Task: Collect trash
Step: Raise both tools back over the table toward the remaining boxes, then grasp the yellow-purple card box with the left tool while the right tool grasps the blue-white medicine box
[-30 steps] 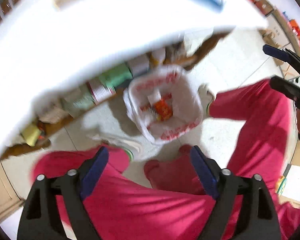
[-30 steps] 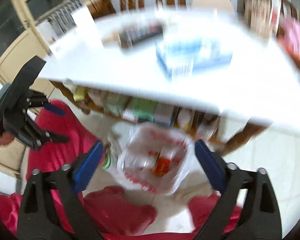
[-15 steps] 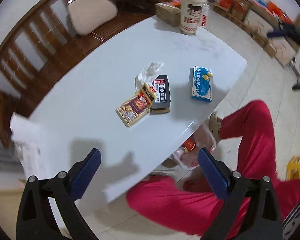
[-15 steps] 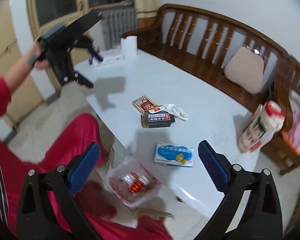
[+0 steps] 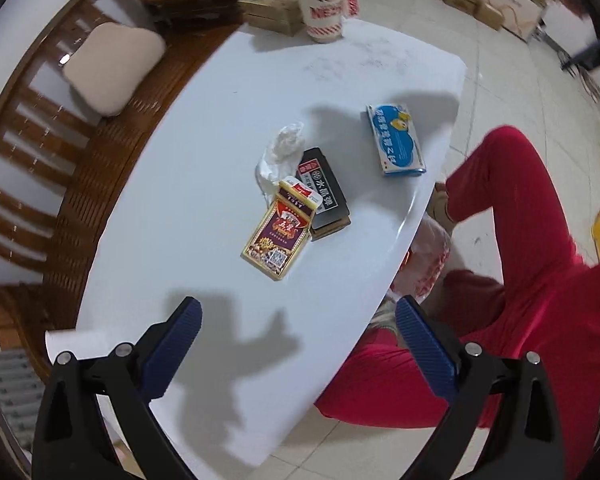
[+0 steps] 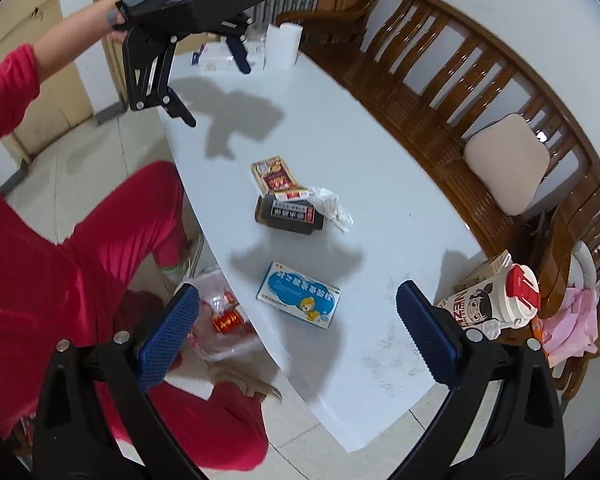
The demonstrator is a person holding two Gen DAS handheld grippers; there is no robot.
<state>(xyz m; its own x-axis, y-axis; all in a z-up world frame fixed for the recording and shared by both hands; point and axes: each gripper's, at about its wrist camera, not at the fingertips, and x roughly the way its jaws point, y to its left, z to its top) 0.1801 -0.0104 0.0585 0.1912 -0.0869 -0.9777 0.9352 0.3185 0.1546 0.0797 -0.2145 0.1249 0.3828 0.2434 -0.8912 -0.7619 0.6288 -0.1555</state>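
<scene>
Currently both grippers, left [image 5: 296, 322] and right [image 6: 298, 310], hover wide open, holding nothing. Three boxes on the white surface [image 5: 188, 184]: red-gold box [image 5: 278, 236], black box [image 5: 324, 194], blue box [image 5: 396, 140] mid-frame, plus one crumpled tissue [image 5: 280, 152]. Trash bag [image 6: 224, 324] lower left, on the floor.

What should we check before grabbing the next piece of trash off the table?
1. Left gripper jaws open, nothing held: ok.
2. Right gripper jaws open, nothing held: ok.
3. Trash bag open on the floor beside the table: ok.
4. Blue box lies apart from other trash, ahead of the right gripper: ok.
5. Crumpled tissue free from the dark box: cannot tell.
</scene>
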